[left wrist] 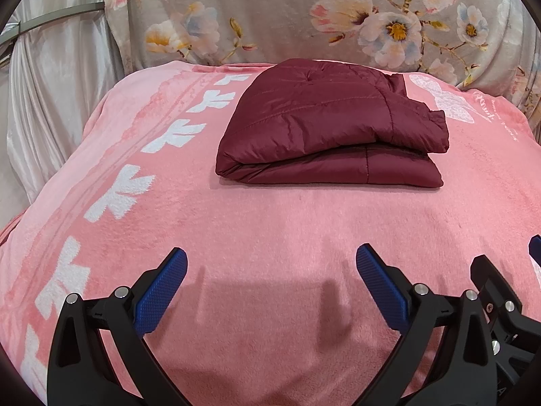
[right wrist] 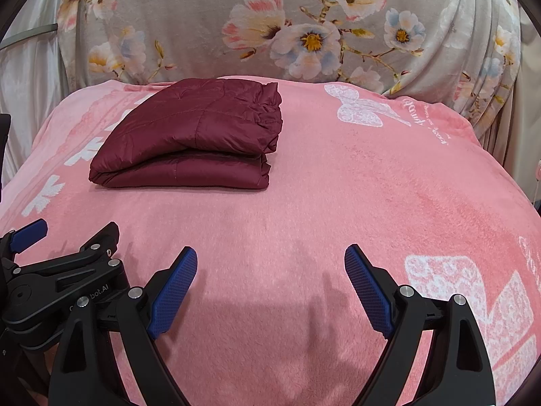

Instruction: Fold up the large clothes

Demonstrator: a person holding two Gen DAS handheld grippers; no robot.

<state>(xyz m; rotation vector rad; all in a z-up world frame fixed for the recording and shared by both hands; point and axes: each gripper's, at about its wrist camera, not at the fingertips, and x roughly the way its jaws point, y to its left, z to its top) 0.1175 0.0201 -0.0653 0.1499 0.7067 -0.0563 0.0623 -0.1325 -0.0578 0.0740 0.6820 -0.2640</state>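
Pink fleece blanket (left wrist: pixel 270 230) covers the surface, floral grey throw (left wrist: pixel 277 17) behind. Maroon quilted jacket (left wrist: pixel 324 125) lies folded at the far side, well apart from both tools. Left gripper (left wrist: pixel 270 264) jaws wide, empty. Right gripper (right wrist: pixel 270 264) jaws wide, empty, near edge.

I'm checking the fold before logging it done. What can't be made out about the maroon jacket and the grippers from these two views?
- Maroon jacket: its far side and underside are hidden by its own bulk in both views; sleeves, zipper and collar are tucked out of sight.
- Right gripper: in the left wrist view only an edge shows, cut off by the frame.
- Left gripper: in the right wrist view, cut off at the frame's left edge.
- Lettering on the pink blanket: too small to read.
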